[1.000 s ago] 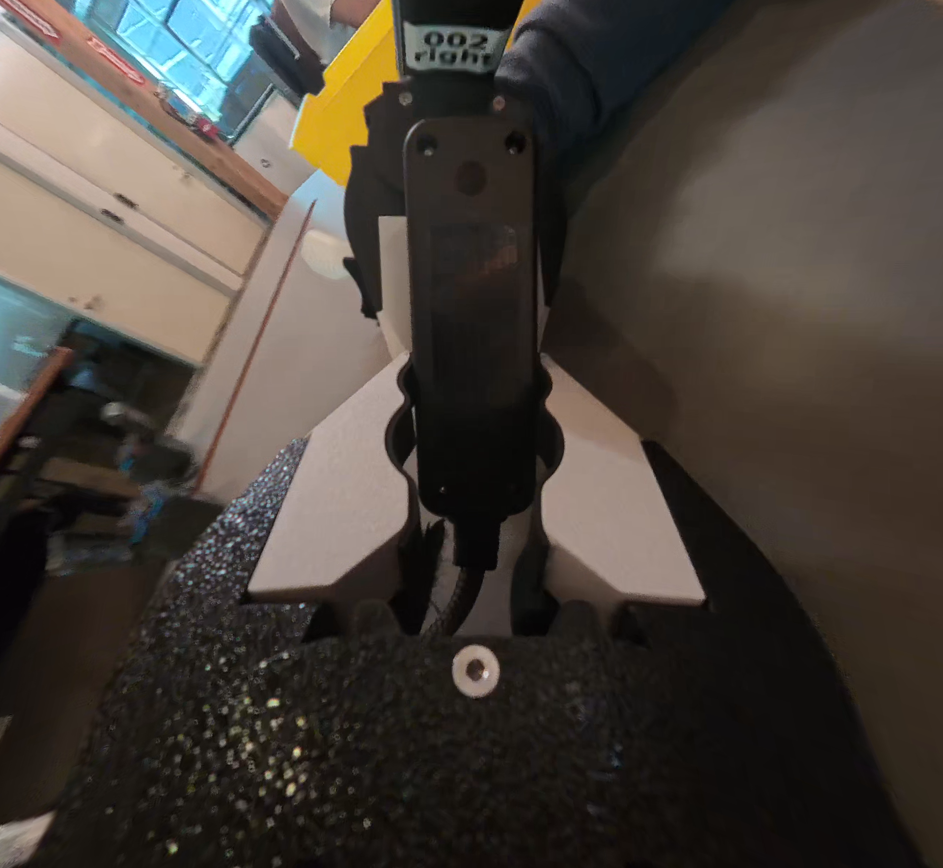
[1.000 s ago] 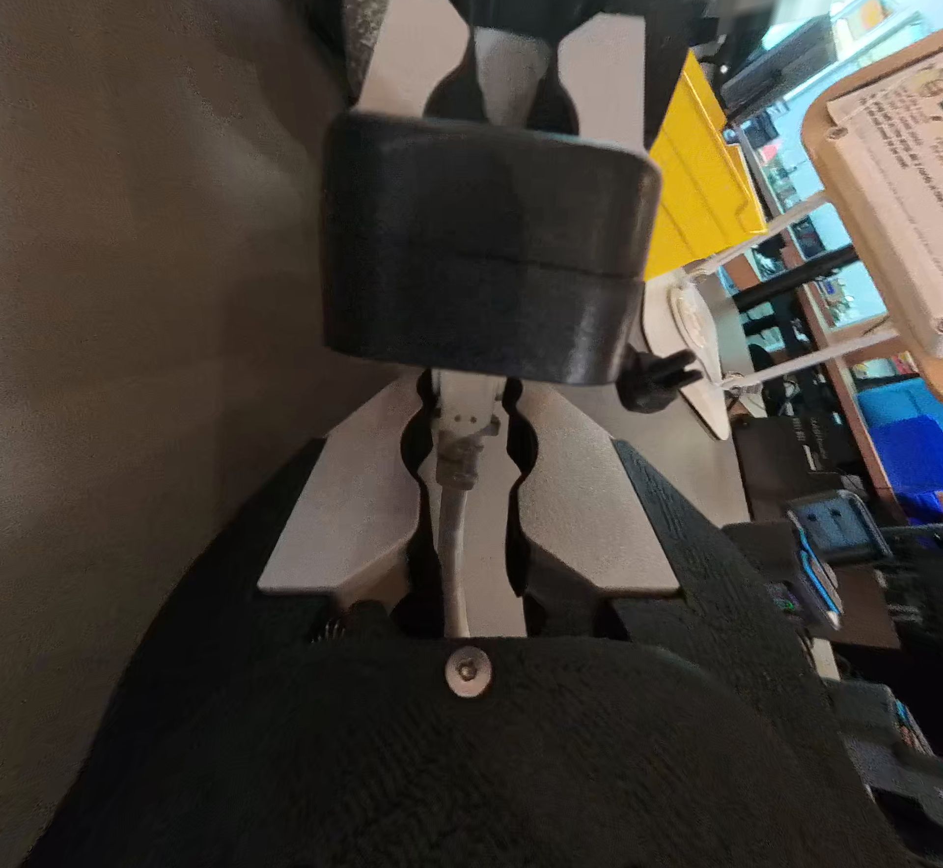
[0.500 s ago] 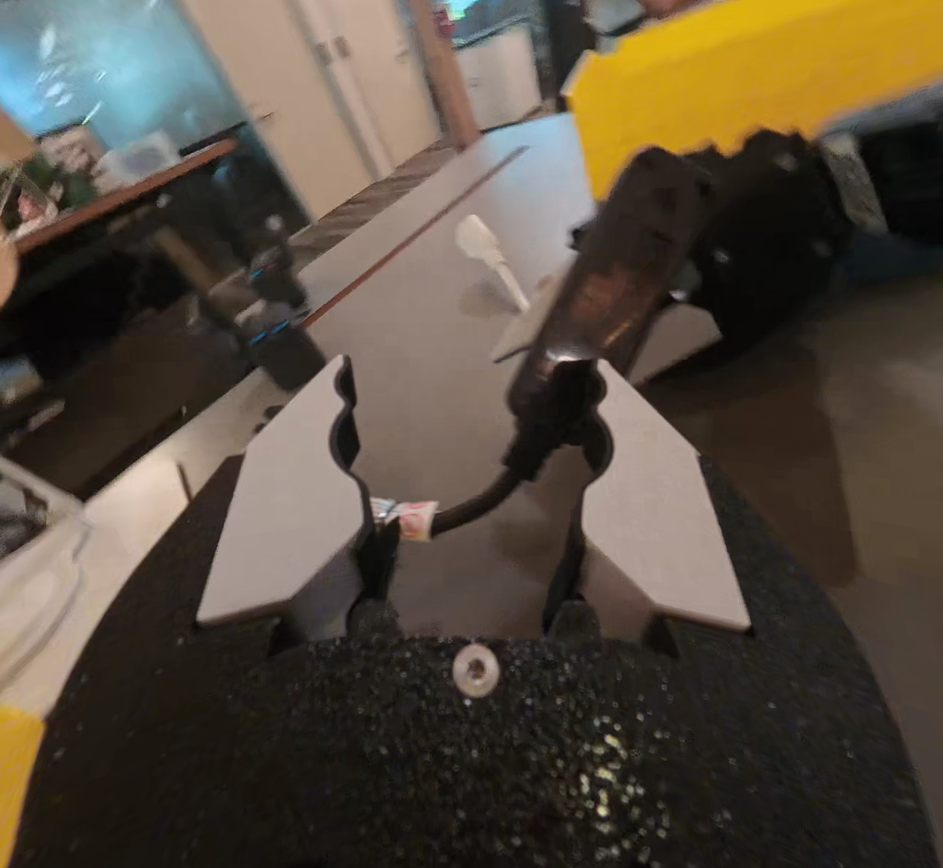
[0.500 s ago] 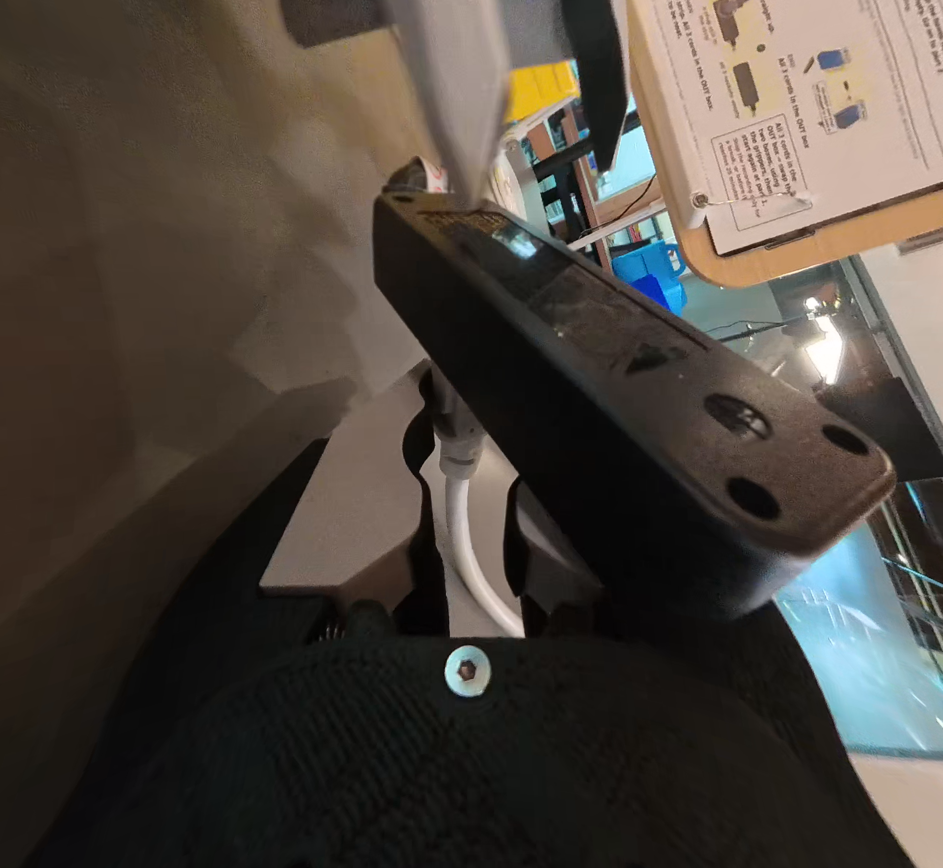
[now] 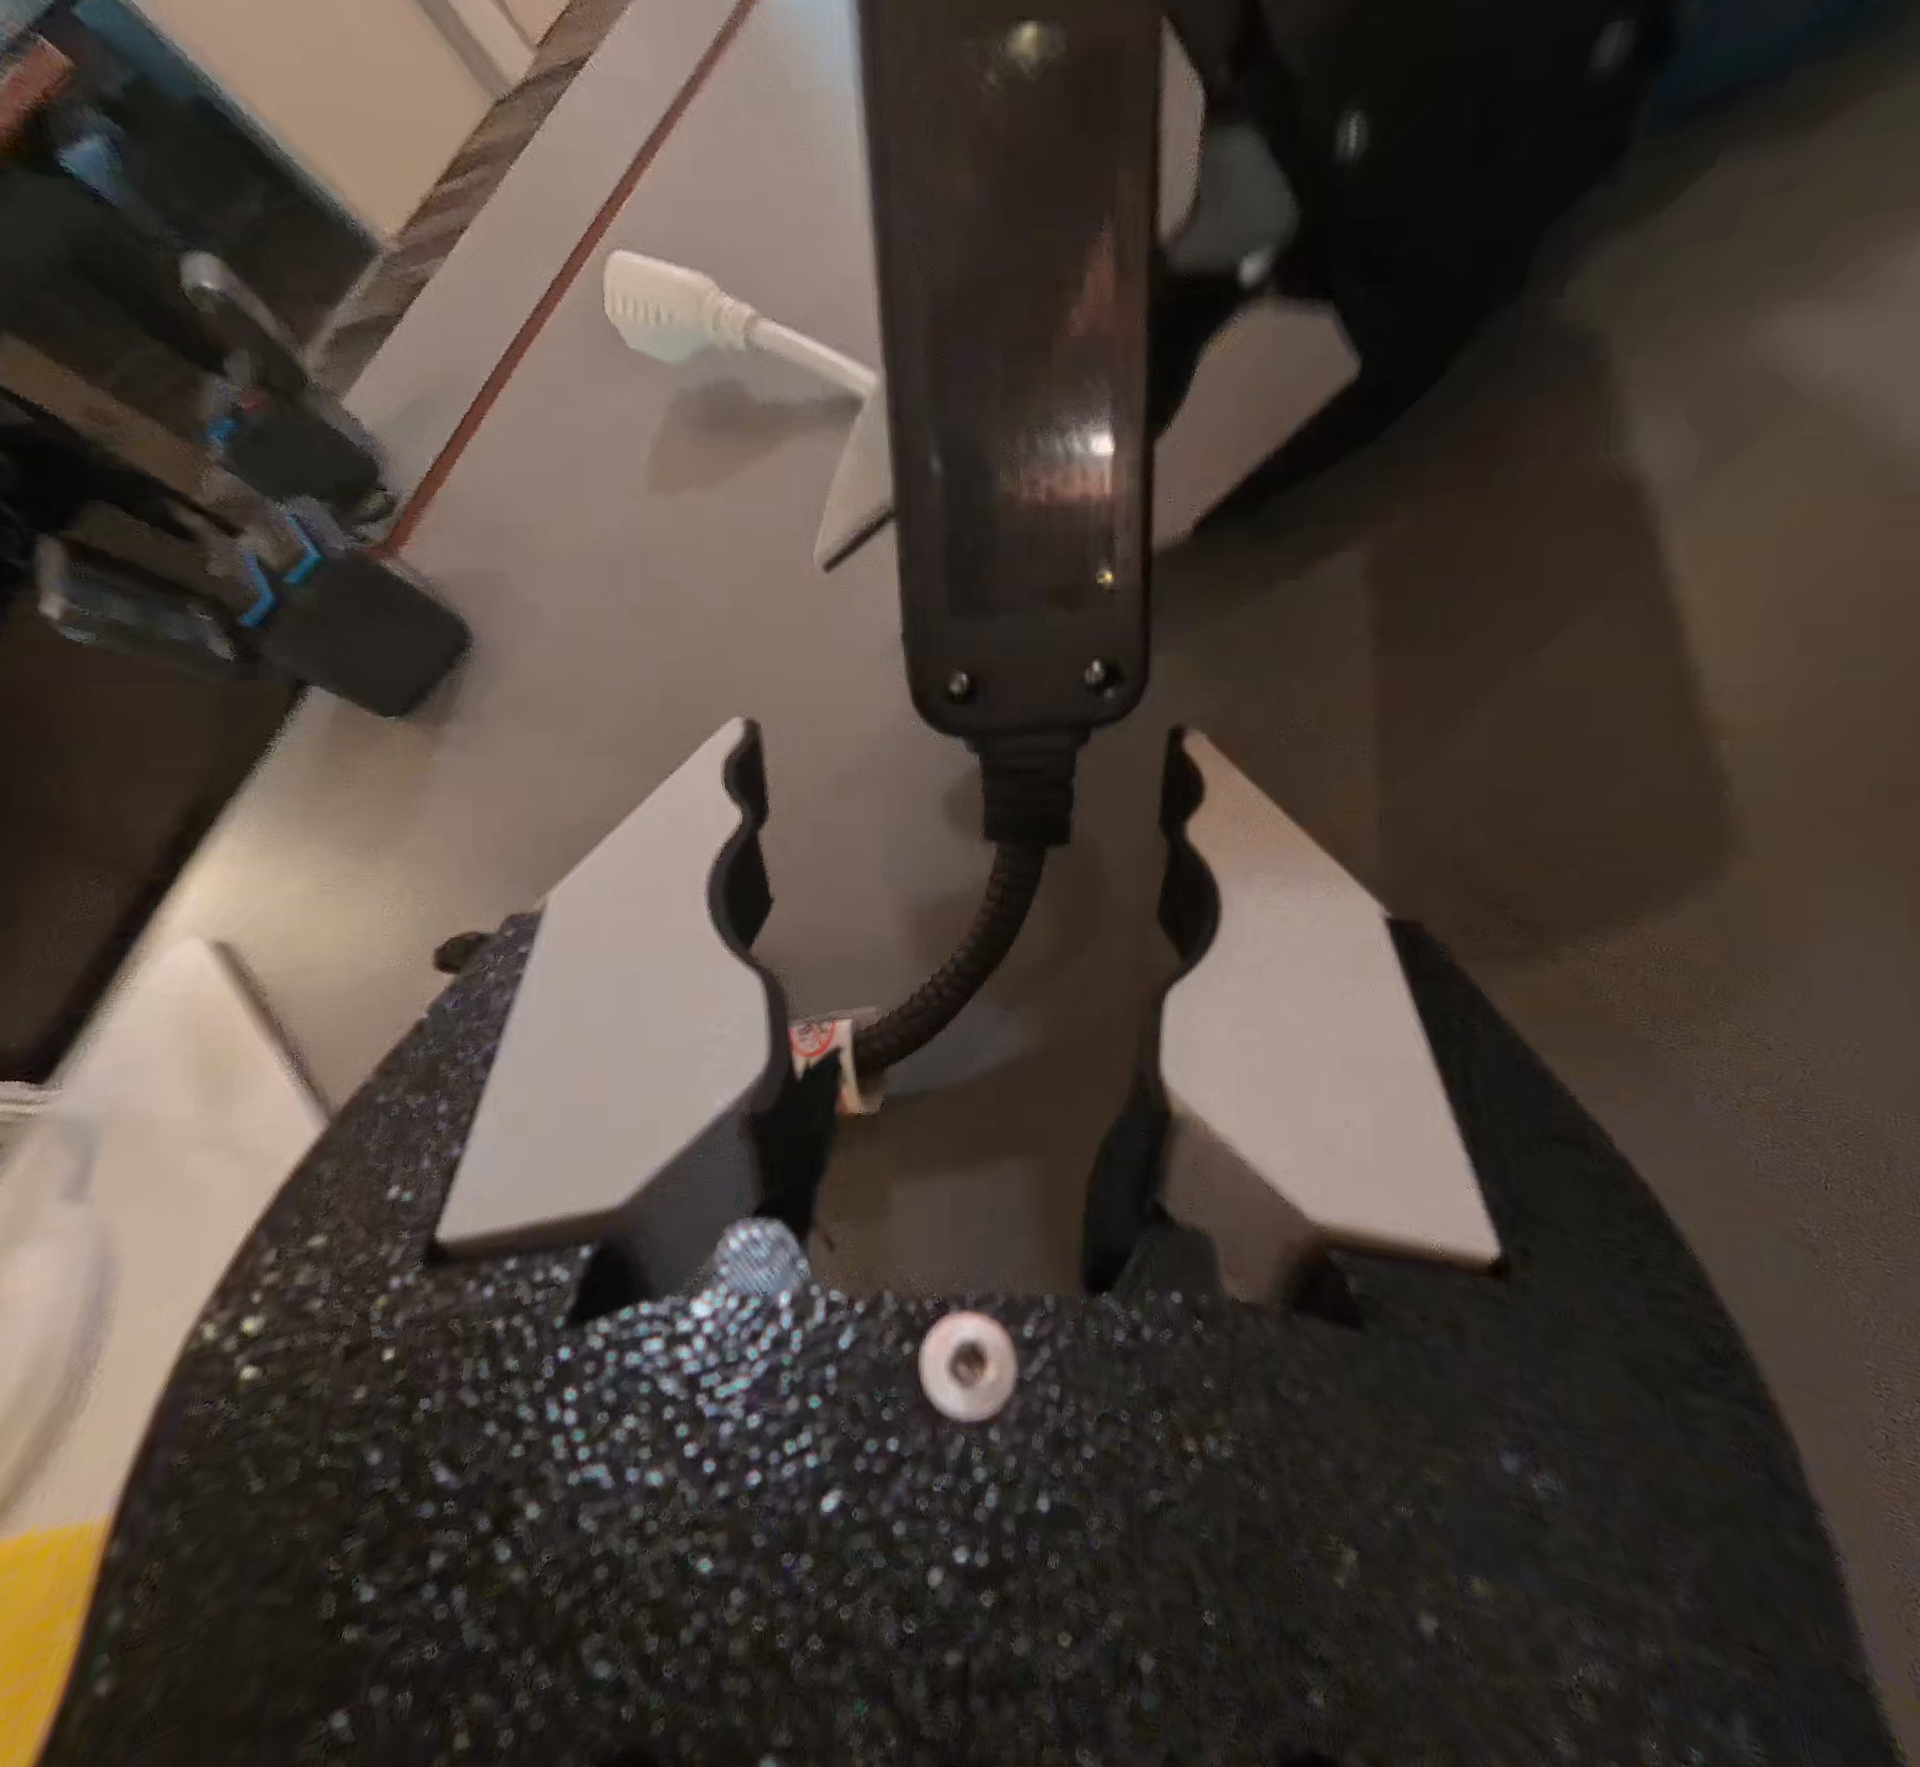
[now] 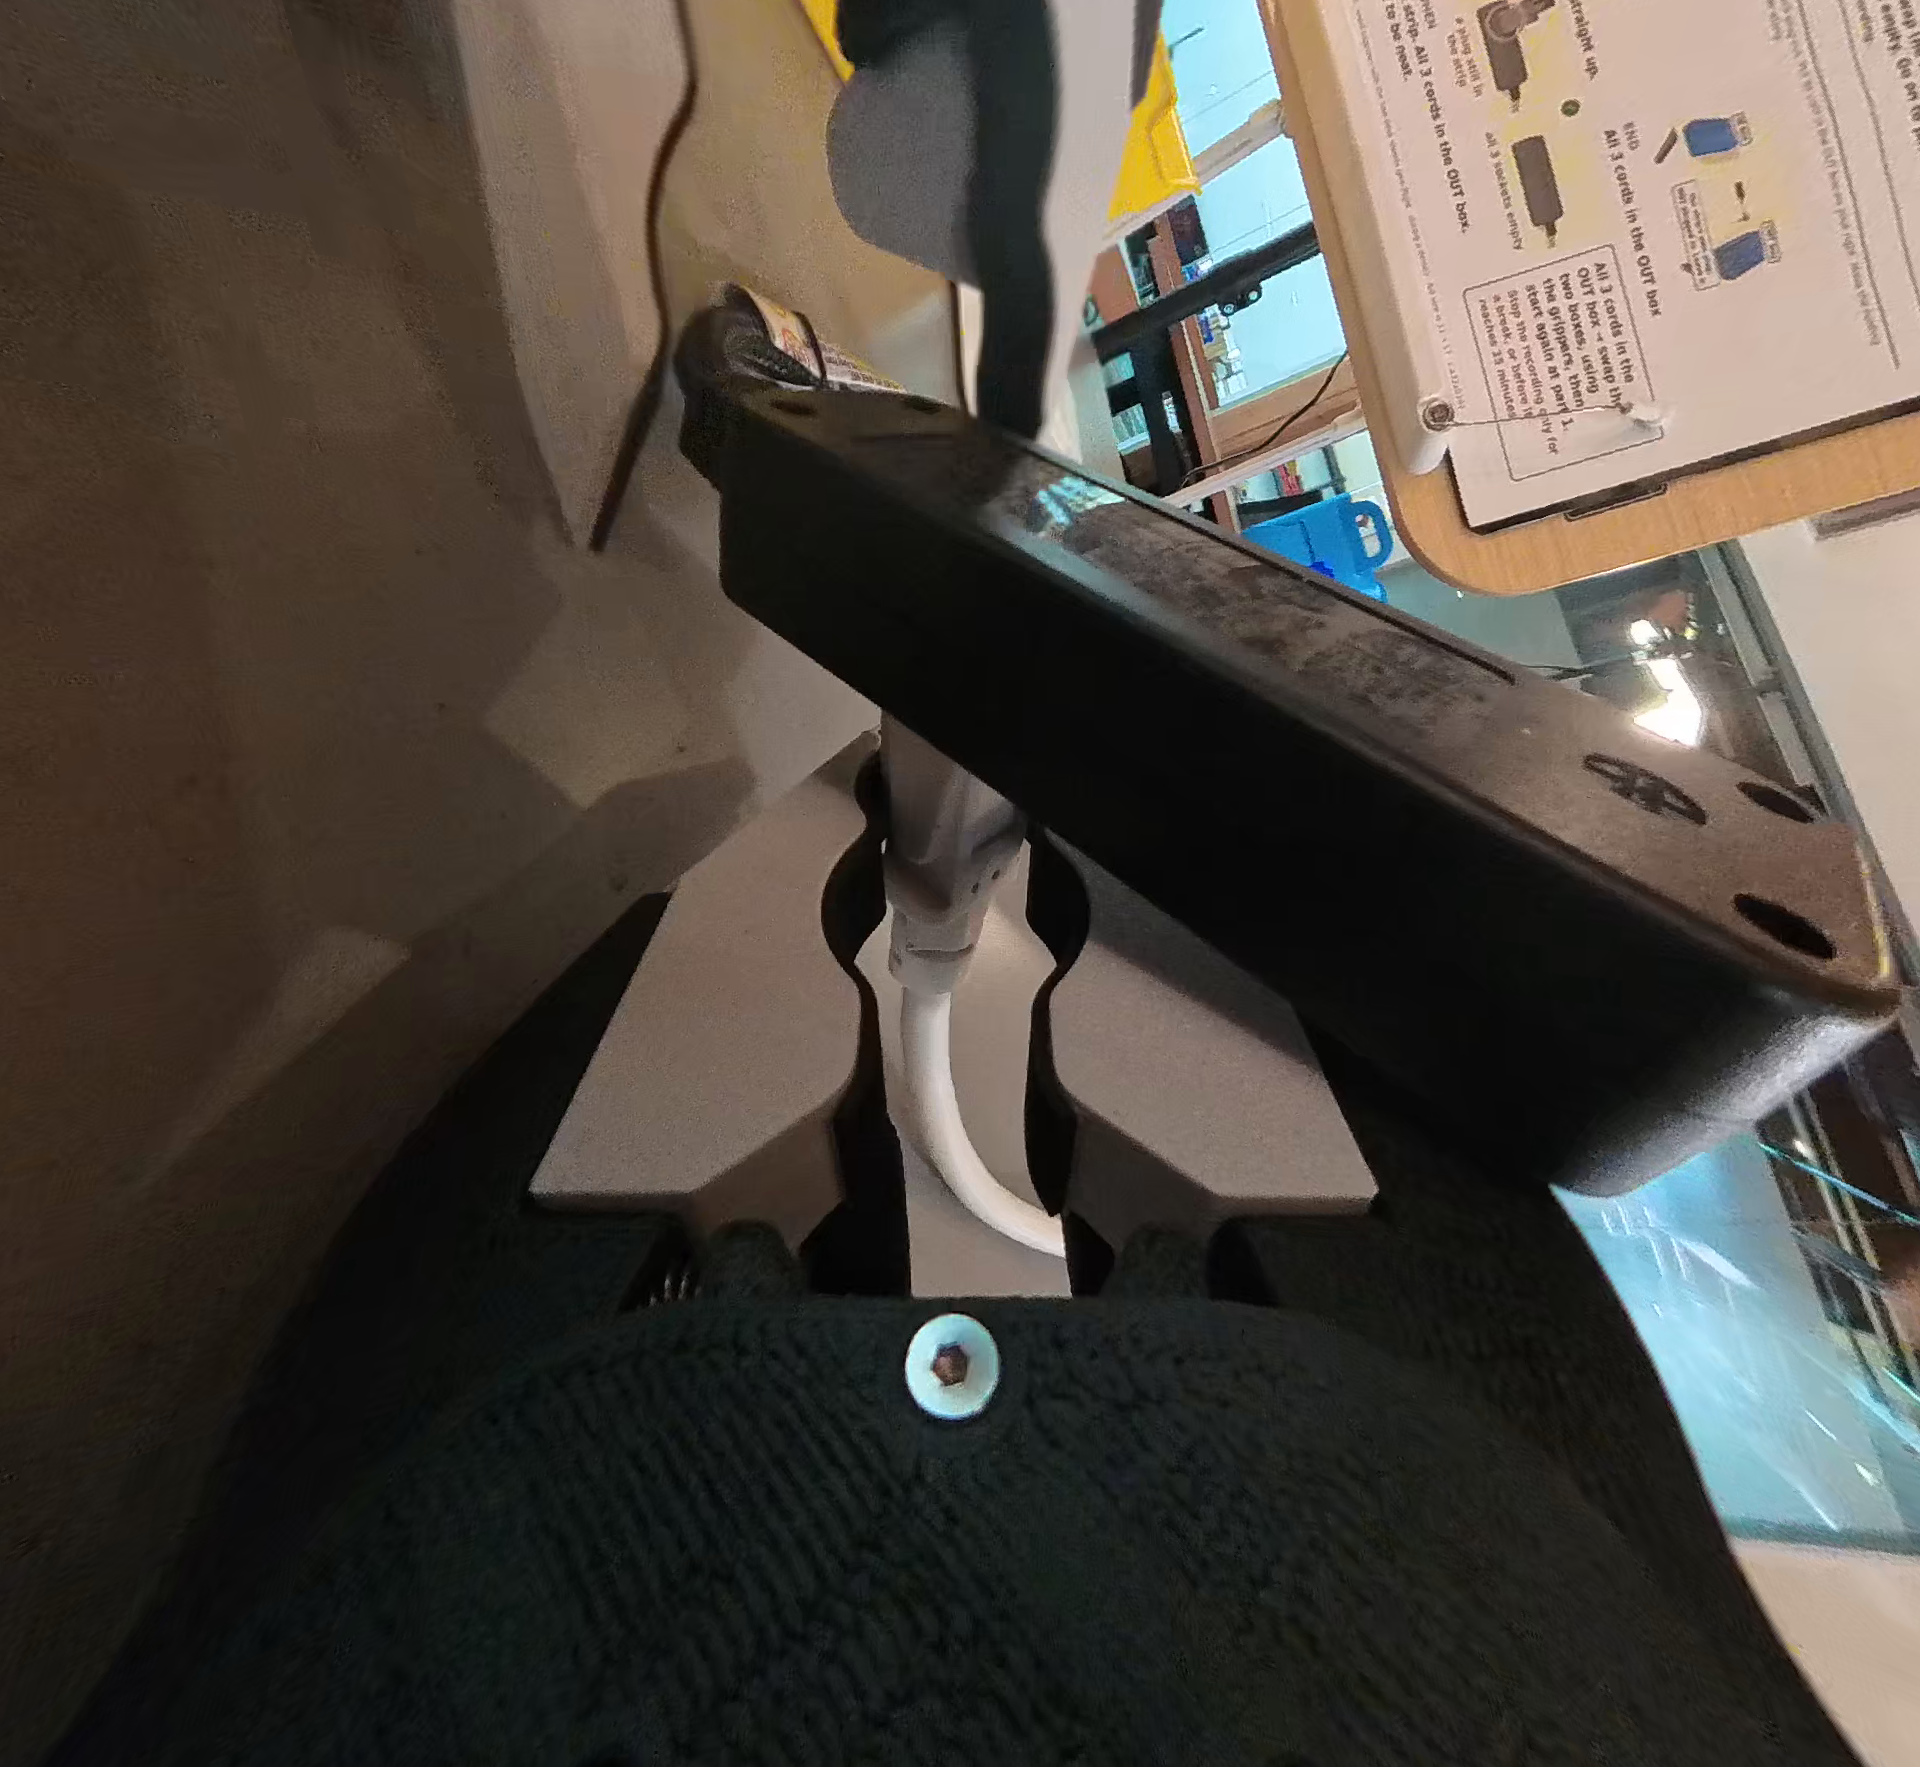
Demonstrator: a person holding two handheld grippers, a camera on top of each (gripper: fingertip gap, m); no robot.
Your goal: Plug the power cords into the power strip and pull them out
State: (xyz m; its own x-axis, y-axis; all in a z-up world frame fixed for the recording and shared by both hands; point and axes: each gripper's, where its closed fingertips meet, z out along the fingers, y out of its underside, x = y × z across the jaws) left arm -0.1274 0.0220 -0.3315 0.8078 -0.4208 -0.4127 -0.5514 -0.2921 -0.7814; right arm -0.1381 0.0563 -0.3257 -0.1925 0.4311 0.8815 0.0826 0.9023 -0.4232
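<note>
In the left wrist view my left gripper (image 5: 964, 751) is open. The black power strip (image 5: 1023, 263) stands just ahead of its fingertips, touching neither pad. The strip's braided black cord (image 5: 966, 969) runs back between the fingers. A loose white plug (image 5: 665, 330) lies on the grey table (image 5: 623, 730). In the right wrist view my right gripper (image 6: 951, 834) is shut on a white plug (image 6: 940, 870) that sits in the underside of the black power strip (image 6: 1247, 730). Its white cord (image 6: 940, 1083) runs back between the fingers. The right gripper also shows behind the strip in the left wrist view (image 5: 1455, 107).
A wooden board with an instruction sheet (image 6: 1610, 159) hangs at the upper right. A yellow bin (image 6: 1153, 128) and a blue box (image 6: 1314, 538) stand beyond. A dark device (image 5: 343, 616) lies at the table's left edge. A white container (image 5: 104, 1146) sits at lower left.
My left gripper opened, let go of the strip's cord end and drew back a little. The right gripper stayed shut on the white plug while the strip swung round.
</note>
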